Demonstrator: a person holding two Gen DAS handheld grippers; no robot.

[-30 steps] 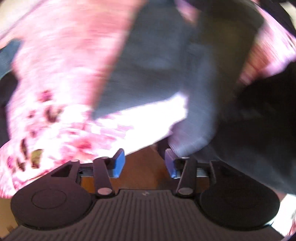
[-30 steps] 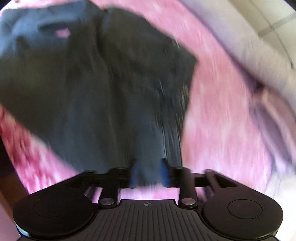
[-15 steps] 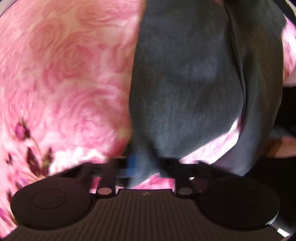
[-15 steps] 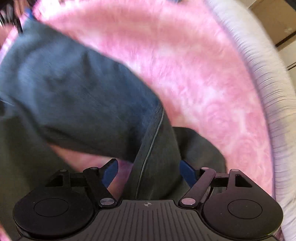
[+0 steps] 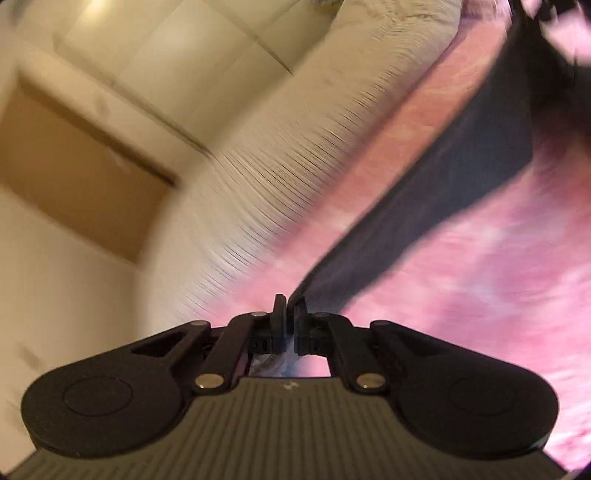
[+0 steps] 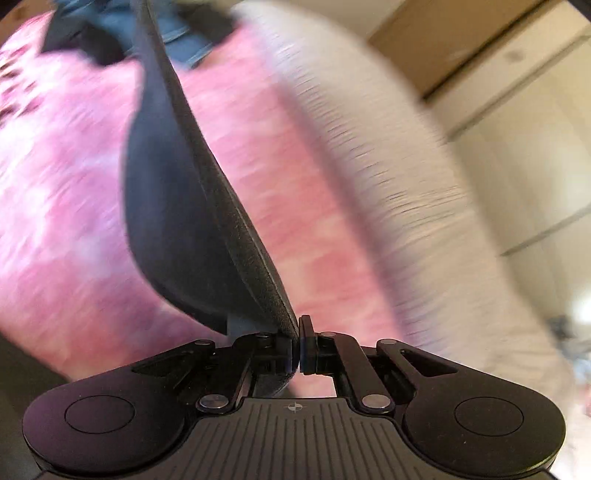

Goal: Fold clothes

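Gripping an edge of the dark grey garment (image 5: 461,177), the left gripper (image 5: 290,314) is holding it pinched between jaws that are nearly touching, with only the thickness of cloth between them. From that pinch the fabric is stretching away toward the upper right, hanging taut above the pink floral bedspread (image 5: 480,277). Over on the other side, the right gripper (image 6: 298,339) is doing the same: its jaws are drawn in tight on another edge of the garment (image 6: 177,221), and the cloth is rising from it toward the upper left in a stiff, hemmed line, with a rounded fold bellying out below. So the garment is hanging between the two grippers, lifted clear of the bedspread (image 6: 74,184) along the stretch that shows. At the far end, in the right wrist view, a blurred heap of blue-grey cloth (image 6: 177,33) is lying on the bed; whether it belongs to the same garment I cannot tell. A ribbed cream cushion (image 5: 295,147) is running along the edge of the bed, and pale cupboard doors (image 5: 147,55) are standing behind it. Everything is smeared with motion blur.
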